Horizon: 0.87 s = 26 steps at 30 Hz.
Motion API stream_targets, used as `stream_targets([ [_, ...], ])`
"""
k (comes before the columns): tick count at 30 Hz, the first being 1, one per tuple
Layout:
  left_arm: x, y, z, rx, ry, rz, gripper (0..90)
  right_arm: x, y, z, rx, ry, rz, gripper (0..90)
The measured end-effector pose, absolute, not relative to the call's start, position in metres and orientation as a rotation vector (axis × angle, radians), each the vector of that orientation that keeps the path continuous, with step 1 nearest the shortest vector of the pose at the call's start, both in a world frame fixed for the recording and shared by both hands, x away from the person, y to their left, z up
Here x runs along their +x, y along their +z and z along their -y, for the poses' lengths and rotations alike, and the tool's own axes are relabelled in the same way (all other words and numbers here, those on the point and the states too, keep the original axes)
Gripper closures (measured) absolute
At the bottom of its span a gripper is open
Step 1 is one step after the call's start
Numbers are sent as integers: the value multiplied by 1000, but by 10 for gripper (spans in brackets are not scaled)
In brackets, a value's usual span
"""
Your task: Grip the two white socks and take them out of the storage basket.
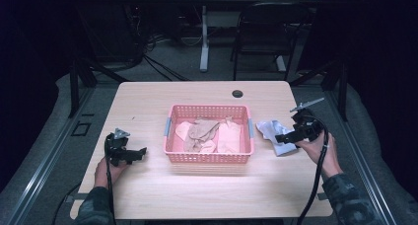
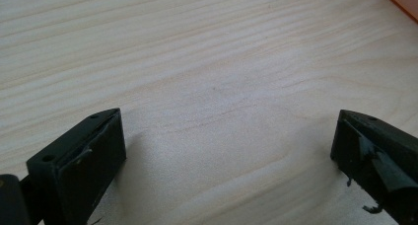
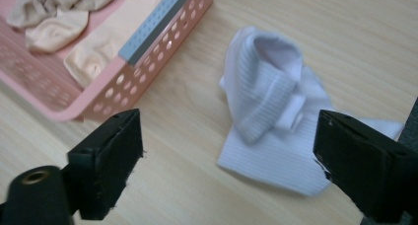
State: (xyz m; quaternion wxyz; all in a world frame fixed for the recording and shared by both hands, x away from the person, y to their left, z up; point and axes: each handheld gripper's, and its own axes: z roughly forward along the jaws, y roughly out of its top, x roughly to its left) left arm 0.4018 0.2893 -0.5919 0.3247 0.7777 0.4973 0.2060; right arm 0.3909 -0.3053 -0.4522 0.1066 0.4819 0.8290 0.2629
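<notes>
A pink basket point(image 1: 209, 158) stands mid-table and holds several beige and tan socks point(image 1: 207, 132). To its right a white sock point(image 1: 272, 132) lies crumpled on the wood. My right gripper point(image 1: 282, 137) hovers over that sock, open, jaws wide apart and nothing between the pads; in the right gripper view the white sock point(image 3: 276, 121) lies below and ahead of the right gripper point(image 3: 227, 158), beside the basket's corner point(image 3: 148, 62). My left gripper point(image 1: 138, 154) rests at the table's left, open, and the left gripper point(image 2: 229, 151) has bare wood between its jaws.
The wooden table point(image 1: 148, 101) has a dark cable hole point(image 1: 237, 93) at its far edge. A black chair point(image 1: 268, 32) and a table leg point(image 1: 204, 42) stand beyond. Cables trail off the near edge from both grippers.
</notes>
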Motion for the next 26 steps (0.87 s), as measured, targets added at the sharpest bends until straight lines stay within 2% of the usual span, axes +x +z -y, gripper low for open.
stream_targets([
  [7,402,-592,-289,2039,540,-1304,1,371,-469,315,1420,759,-2441,44],
  [16,402,-592,-289,2039,539,-1304,1,343,-516,338,1491,657,-2471,38],
  [26,402,-592,-289,2038,539,-1305,1,347,-532,348,1549,574,-2497,38],
])
